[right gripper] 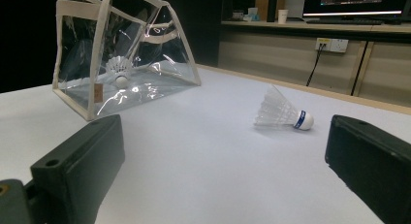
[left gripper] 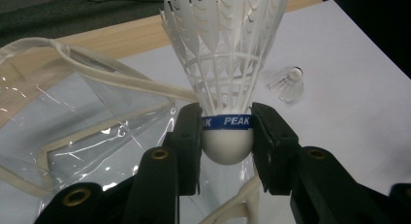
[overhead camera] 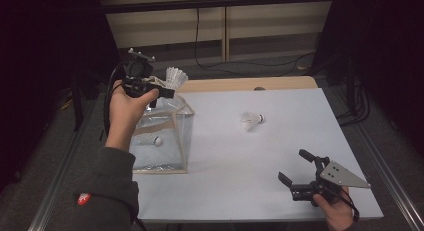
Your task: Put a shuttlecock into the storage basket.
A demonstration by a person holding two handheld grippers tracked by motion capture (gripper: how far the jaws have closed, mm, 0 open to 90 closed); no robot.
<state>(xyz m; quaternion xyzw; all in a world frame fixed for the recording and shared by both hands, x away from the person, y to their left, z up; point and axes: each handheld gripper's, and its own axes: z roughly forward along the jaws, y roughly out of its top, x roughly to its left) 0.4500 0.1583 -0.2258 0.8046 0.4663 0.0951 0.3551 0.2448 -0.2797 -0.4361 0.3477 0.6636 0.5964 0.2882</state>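
Shuttlecock (left gripper: 227, 88) in left gripper (left gripper: 227, 141)

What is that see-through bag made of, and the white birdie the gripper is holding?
The bag looks like clear glossy plastic film, shiny with glints, edged in cream fabric-like strips. The held shuttlecock seems to have white feathers or feather-like plastic, and a smooth matte rounded base, perhaps cork or foam.

Setting is looking like a lab or office test room: dark curtained surround, white counter (overhead camera: 280, 156) standing on an aluminium frame, wall sockets (right gripper: 332, 44) feeding trailing cables, a monitor (right gripper: 356, 1) glowing on the back bench.
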